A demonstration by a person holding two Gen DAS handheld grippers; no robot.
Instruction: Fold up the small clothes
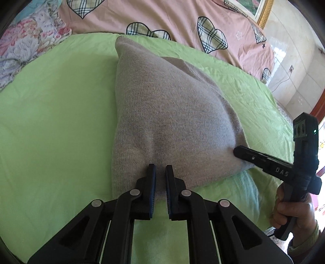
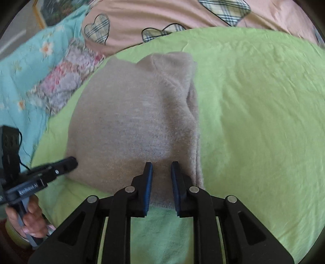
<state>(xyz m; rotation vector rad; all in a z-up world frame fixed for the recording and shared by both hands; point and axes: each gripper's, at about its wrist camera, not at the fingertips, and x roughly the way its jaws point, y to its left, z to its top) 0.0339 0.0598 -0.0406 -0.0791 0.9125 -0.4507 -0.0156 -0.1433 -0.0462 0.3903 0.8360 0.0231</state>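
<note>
A folded grey-beige knit garment (image 1: 168,113) lies on the green sheet (image 1: 56,113); it also shows in the right wrist view (image 2: 134,121). My left gripper (image 1: 160,168) has its fingers a narrow gap apart over the garment's near edge, with cloth between the pads. My right gripper (image 2: 161,165) stands the same way over the near right edge, its fingers slightly apart with cloth between them. The right gripper shows side-on in the left wrist view (image 1: 241,151), touching the garment's right corner. The left gripper shows in the right wrist view (image 2: 71,162) at the left corner.
A pink quilt with plaid hearts (image 1: 182,18) lies along the far side of the bed. A floral pillow (image 1: 22,48) and a teal floral cover (image 2: 26,67) lie at the left. A tiled wall and a gold picture frame (image 1: 264,12) stand at the far right.
</note>
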